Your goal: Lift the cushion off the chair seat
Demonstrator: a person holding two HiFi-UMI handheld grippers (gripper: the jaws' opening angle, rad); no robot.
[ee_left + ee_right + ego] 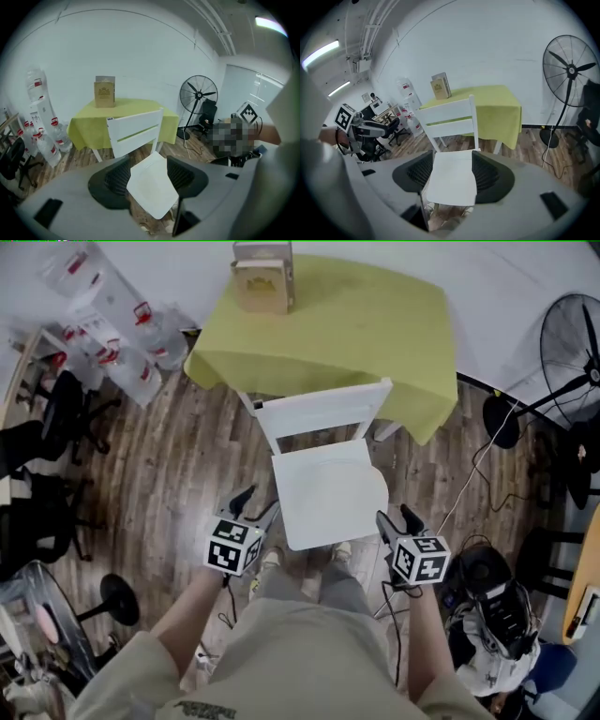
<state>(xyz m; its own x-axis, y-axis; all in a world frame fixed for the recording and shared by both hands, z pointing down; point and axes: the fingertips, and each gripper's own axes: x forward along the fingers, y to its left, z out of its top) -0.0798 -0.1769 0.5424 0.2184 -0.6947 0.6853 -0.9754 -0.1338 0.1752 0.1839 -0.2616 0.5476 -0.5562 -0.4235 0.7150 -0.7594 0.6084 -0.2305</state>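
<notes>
Cushion (328, 493) lies flat on the chair (321, 412) seat, roughly square, covering it edge to edge. Left gripper (254, 508) is just off the seat's front-left corner and right gripper (397, 519) off the front-right. Both have jaws wide w/ nothing btwn the pads. Cushion sits ahead of & below each, untouched. Both abt equally near, so prob. a two-sided grab at the front corners.
</notes>
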